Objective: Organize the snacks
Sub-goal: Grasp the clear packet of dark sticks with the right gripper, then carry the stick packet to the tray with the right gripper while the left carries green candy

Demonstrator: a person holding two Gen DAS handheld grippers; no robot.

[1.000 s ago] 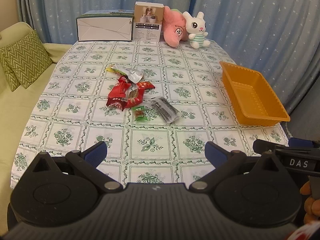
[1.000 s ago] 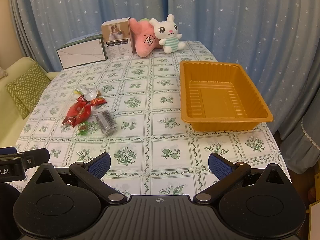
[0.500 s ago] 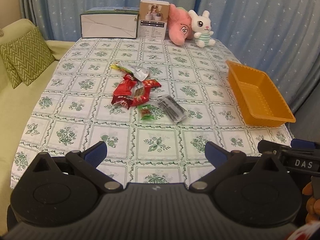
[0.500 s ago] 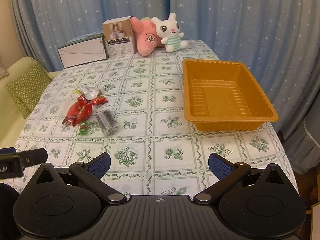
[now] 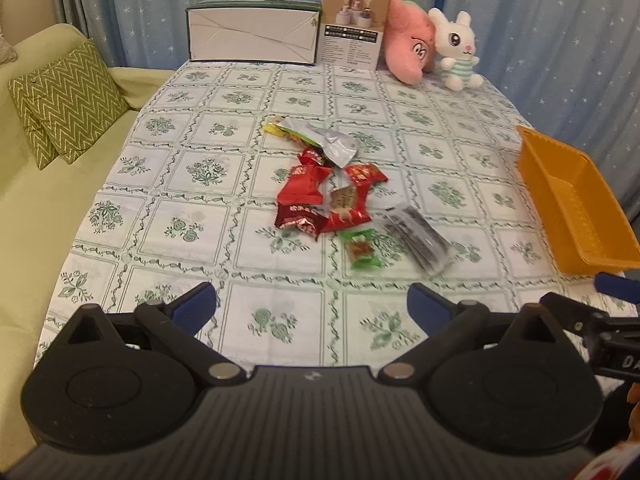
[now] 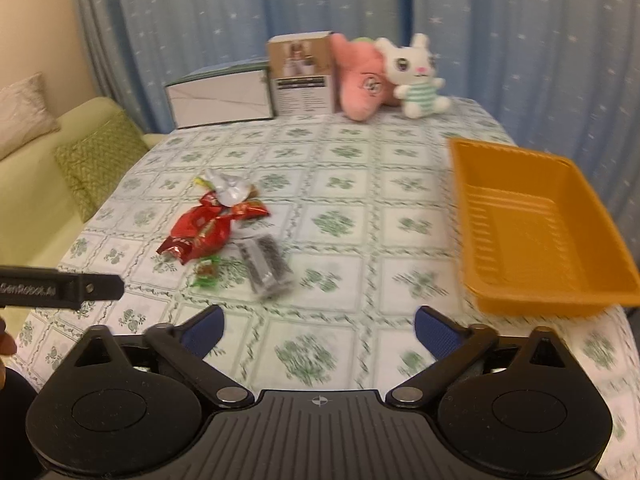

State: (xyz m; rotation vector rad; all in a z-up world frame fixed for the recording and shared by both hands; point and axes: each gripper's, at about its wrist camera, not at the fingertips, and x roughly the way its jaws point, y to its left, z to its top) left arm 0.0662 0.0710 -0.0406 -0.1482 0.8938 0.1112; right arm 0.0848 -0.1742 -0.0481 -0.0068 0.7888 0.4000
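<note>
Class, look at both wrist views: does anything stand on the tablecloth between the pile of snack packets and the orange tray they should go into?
Nothing visible does. Only bare tablecloth lies between the snack packets and the orange tray, and the tray is empty.

Orange tray (image 6: 536, 236), green-floral tablecloth (image 5: 280, 256)

Motion blur is smearing the dark clear-wrapped snack packet (image 6: 267, 267) in the right wrist view, leaving its print unreadable. Right of that packet, the orange plastic tray (image 5: 576, 208) is running off the left wrist picture's edge.
</note>
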